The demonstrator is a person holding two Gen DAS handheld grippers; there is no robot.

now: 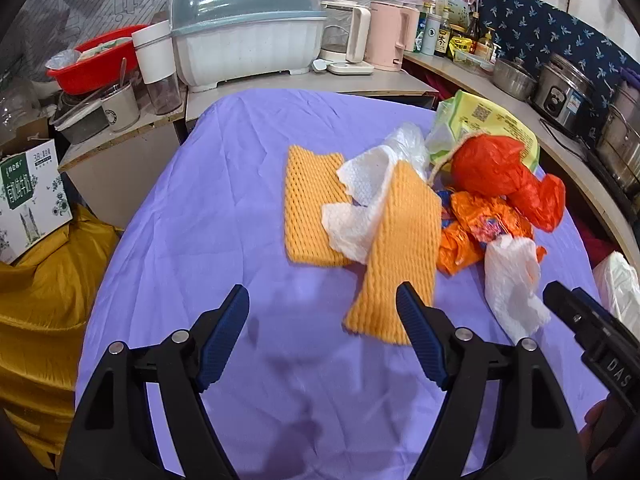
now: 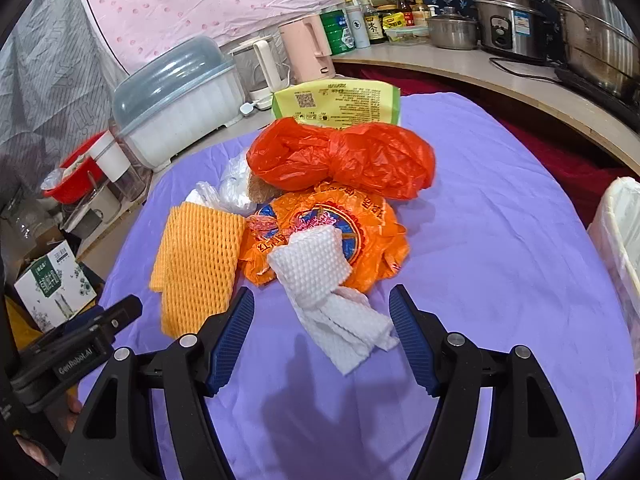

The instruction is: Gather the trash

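Note:
A heap of trash lies on the purple cloth (image 1: 224,200): two orange foam nets (image 1: 404,240), crumpled white paper towels (image 1: 360,216), a red plastic bag (image 1: 492,164), an orange wrapper (image 1: 480,216) and a yellow-green package (image 1: 492,116). My left gripper (image 1: 321,291) hangs open just short of the nearer foam net, holding nothing. My right gripper (image 2: 321,293) is open too, with the end of a white paper towel (image 2: 320,272) lying between its fingertips, untouched by the pads. Behind that towel sit the orange wrapper (image 2: 372,236) and red bag (image 2: 340,156).
A white lined bin (image 2: 616,240) stands at the cloth's right edge. Behind the table are a lidded dish box (image 1: 244,40), kettles (image 1: 384,40) and a red basin (image 1: 96,60). Pots and a rice cooker (image 2: 508,24) line the curved counter. A cardboard box (image 1: 28,200) and yellow fabric sit at the left.

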